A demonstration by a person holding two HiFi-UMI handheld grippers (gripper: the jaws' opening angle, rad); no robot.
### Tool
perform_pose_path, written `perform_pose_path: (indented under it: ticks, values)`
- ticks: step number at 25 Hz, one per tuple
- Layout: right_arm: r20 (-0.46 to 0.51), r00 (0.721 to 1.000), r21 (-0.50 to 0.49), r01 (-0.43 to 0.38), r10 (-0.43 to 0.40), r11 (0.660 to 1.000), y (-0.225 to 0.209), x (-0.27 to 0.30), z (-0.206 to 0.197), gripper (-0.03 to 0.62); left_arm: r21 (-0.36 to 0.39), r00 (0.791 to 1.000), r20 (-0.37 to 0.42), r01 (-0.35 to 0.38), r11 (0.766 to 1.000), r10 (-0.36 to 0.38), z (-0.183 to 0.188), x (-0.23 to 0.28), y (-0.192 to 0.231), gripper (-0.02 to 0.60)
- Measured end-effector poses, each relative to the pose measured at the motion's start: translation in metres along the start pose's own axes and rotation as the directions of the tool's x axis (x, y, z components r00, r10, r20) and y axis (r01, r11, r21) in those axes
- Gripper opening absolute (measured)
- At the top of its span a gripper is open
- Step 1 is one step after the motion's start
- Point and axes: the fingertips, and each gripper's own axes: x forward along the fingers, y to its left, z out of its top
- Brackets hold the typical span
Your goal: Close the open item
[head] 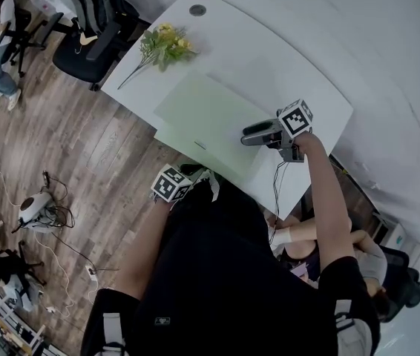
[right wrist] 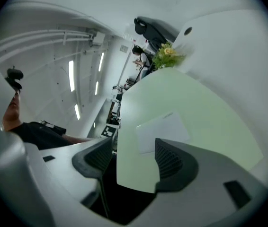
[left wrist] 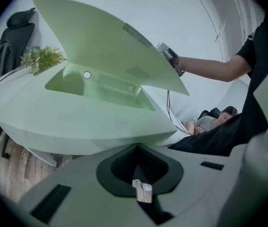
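A pale green case lies on the white table (head: 269, 58). Its lid (head: 210, 113) is raised at a slant over the base (left wrist: 77, 112), as the left gripper view shows with the lid (left wrist: 105, 37) tilted up. My right gripper (head: 251, 136) is at the lid's right edge, shut on it. In its own view that gripper (right wrist: 133, 157) has the lid (right wrist: 191, 112) between its pads, with a white label (right wrist: 162, 131) by the upper one. My left gripper (head: 195, 173) hangs off the table's front edge, shut and empty (left wrist: 141, 174).
A bunch of yellow flowers (head: 164, 45) lies on the table's far left. A black office chair (head: 95, 28) stands beyond it. A cable (head: 275, 191) hangs off the table's near right edge, where a person (head: 321, 236) sits low. Gear and wires litter the wooden floor (head: 61, 162).
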Motion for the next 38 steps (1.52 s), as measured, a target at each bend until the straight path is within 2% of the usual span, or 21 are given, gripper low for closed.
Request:
perform_pose_path:
  ticks: [3, 5, 8, 15, 18, 21, 23, 24, 27, 30, 33, 35, 38]
  values:
    - [-0.125, 0.99, -0.038, 0.061, -0.066, 0.997, -0.011, 0.017, -0.014, 0.267, 0.006, 1.0, -0.007, 0.003, 1.0, -0.003, 0.002, 0.001, -0.001, 0.006]
    - [-0.159, 0.984, -0.052, 0.07, -0.078, 0.996, -0.013, 0.027, -0.02, 0.267, 0.017, 1.0, -0.015, 0.011, 1.0, -0.01, 0.002, 0.002, -0.003, 0.006]
    - [-0.145, 0.986, -0.058, 0.07, -0.078, 0.996, -0.01, 0.036, -0.017, 0.255, 0.024, 1.0, -0.017, 0.008, 1.0, -0.008, 0.0, 0.001, -0.001, 0.006]
    - [-0.083, 0.985, -0.146, 0.136, -0.149, 0.98, -0.009, 0.048, 0.0, 0.158, 0.014, 1.0, 0.0, 0.001, 1.0, -0.001, 0.0, -0.002, 0.002, 0.006]
    - [-0.045, 0.984, -0.21, 0.159, -0.172, 0.965, -0.005, 0.059, 0.014, 0.155, 0.0, 1.0, 0.012, 0.001, 1.0, -0.001, 0.002, -0.002, 0.002, 0.006]
    - [-0.055, 0.976, -0.285, 0.186, -0.209, 0.94, -0.004, 0.074, 0.019, 0.153, -0.007, 1.0, 0.011, -0.006, 1.0, 0.006, 0.002, -0.004, 0.002, 0.006]
    - [-0.066, 0.964, -0.369, 0.217, -0.259, 0.904, -0.004, 0.082, 0.017, 0.147, -0.01, 1.0, 0.018, -0.011, 1.0, 0.011, 0.004, -0.004, 0.002, 0.006]
    - [-0.068, 0.954, -0.429, 0.235, -0.291, 0.872, -0.005, 0.086, 0.015, 0.132, -0.012, 1.0, 0.022, -0.013, 1.0, 0.014, 0.005, -0.005, 0.002, 0.006]
    - [-0.045, 0.928, -0.607, 0.268, -0.369, 0.748, -0.007, 0.099, 0.013, 0.109, -0.026, 0.999, 0.031, -0.02, 0.999, 0.021, 0.007, -0.007, 0.007, 0.006]
    - [-0.025, 0.91, -0.695, 0.281, -0.414, 0.661, -0.007, 0.113, 0.012, 0.094, -0.04, 0.999, 0.04, -0.035, 0.999, 0.037, 0.006, -0.007, 0.017, 0.006]
    - [-0.05, 0.87, -0.77, 0.279, -0.49, 0.574, -0.007, 0.123, 0.006, 0.081, -0.043, 0.998, 0.042, -0.039, 0.998, 0.041, 0.004, -0.009, 0.02, 0.006]
    - [-0.079, 0.844, -0.798, 0.266, -0.531, 0.541, -0.009, 0.128, 0.002, 0.081, -0.042, 0.998, 0.04, -0.042, 0.998, 0.044, 0.003, -0.012, 0.021, 0.006]
    - [-0.107, 0.828, -0.803, 0.254, -0.55, 0.539, -0.013, 0.132, -0.004, 0.083, -0.048, 0.998, 0.041, -0.047, 0.998, 0.049, 0.005, -0.013, 0.024, 0.006]
